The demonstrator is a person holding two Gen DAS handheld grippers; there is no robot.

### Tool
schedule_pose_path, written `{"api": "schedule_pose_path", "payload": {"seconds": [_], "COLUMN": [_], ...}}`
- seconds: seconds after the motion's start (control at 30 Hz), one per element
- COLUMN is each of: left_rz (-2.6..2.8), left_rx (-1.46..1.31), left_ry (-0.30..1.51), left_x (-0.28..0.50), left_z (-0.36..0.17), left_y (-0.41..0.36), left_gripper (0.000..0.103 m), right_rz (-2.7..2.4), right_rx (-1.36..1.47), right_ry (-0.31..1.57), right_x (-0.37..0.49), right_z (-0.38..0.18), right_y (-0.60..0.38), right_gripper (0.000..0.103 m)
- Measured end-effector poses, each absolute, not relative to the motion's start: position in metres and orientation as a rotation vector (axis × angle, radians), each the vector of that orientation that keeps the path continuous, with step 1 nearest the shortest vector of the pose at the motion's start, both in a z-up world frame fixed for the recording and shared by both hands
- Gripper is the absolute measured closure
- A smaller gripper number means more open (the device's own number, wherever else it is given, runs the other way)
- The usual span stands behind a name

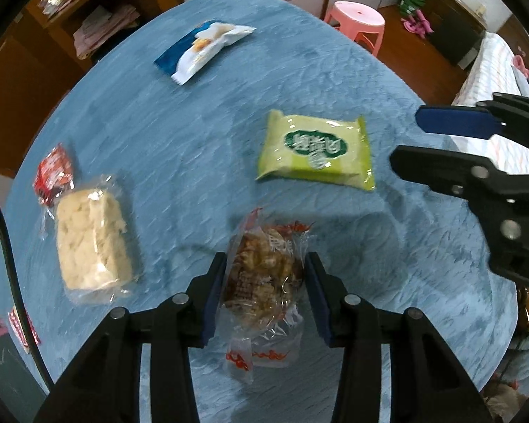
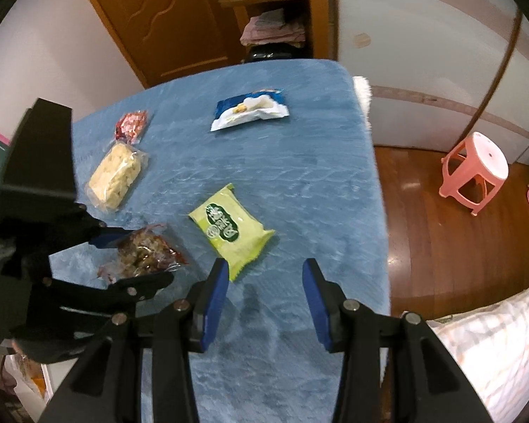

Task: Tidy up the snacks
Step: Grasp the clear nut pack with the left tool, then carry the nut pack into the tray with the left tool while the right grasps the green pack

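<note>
Crinkly clear film is all that the left gripper [image 1: 264, 292] has to hold: its jaws are clenched on the brown snack pack [image 1: 264, 282], pads pressing either flank of the wrapper above the blue cloth of the surface [image 1: 194, 148]. The likely failure is a slip, since the film is loose around the cake inside and a tail of wrapper hangs below the pads (a fast swing could let the contents slide or the pack twist). A squeeze any harder would probably crush the cake.

The right gripper [image 2: 261, 303] hangs just to the right of the brown snack pack with its jaws released and nothing between them; the two tools are close, so a careless crossing could knock them together.

Beyond the brown snack pack to its right lies the green packet [image 1: 315, 148], near enough that a low sweep could drag it. To its left sits the pale rice cake bar [image 1: 91, 239], touching the small red packet [image 1: 53, 172] behind it. Farthest from it lies the blue and white packet [image 1: 202, 51], well apart.

The widest bare cloth lies between the brown snack pack and that far packet. The surface's right edge [image 2: 377, 183] drops to wood floor, where a pink stool [image 2: 476, 169] stands.
</note>
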State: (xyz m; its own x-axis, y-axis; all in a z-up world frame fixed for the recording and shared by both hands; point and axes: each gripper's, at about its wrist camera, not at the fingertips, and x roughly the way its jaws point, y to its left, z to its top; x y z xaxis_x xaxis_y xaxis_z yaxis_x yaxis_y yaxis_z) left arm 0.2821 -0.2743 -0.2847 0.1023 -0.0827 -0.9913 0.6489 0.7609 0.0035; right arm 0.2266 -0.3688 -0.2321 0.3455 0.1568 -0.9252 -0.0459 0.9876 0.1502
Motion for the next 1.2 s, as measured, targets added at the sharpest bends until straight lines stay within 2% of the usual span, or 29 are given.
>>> {"api": "schedule_pose_path", "payload": {"seconds": [0.27,0.4,0.77,1.0,1.2], "left_rz": [-0.531,-0.517,-0.497,-0.472,-0.454], "left_rx": [0.461,0.44,0.383,0.34,0.283], "left_ry": [1.425,1.435,1.458,1.452,1.42], "left_x": [0.293,0.295,0.312,0.307,0.307], "left_z": [-0.286,-0.284,-0.284,-0.285,-0.267], "left_y": [-0.262,-0.249,-0.231,-0.198,-0.177], "left_gripper": [0.061,0.061,0.061,0.062,0.062], "right_rz": [0.177,0.196,0.216,0.246,0.262], "right_rx": [0.006,-0.045,-0.181,-0.061,0.013], "right_ry": [1.257,1.265,1.298,1.315,1.286], "right_x": [0.253,0.264,0.277,0.283,0.267], "right_z": [-0.254,-0.262,-0.269,-0.261,-0.252], "right_y": [-0.344,-0.338,-0.317,-0.331,-0.337], "right_gripper": [0.059,0.052,0.048,0.06,0.062]}}
